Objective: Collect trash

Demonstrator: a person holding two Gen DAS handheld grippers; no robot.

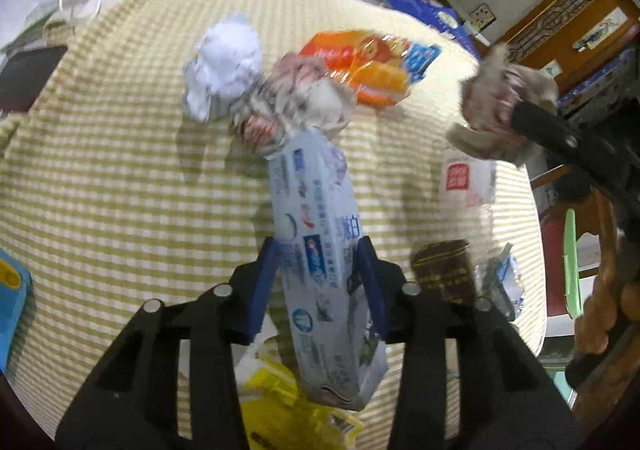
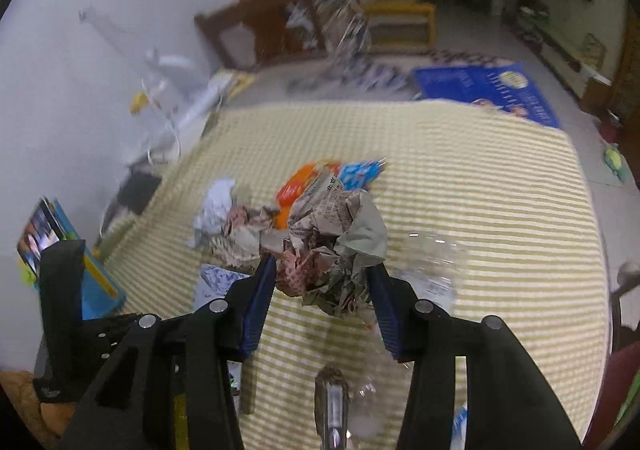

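Two pieces of trash are already held. Nearest, the left hand-held gripper (image 1: 320,270) clamps a long pale-blue toothpaste carton (image 1: 320,250) about mid-length; light thin card, likely to crush if squeezed harder. The right hand-held gripper (image 2: 324,282) pinches a crumpled newspaper ball (image 2: 336,246) (soft, springy, almost weightless) clear of the yellow-checked bench (image 2: 480,209). Beyond both lie a white paper wad (image 1: 224,65), another newspaper wad (image 1: 296,97) and an orange snack wrapper (image 1: 368,61), slippery, best nipped at a fold.
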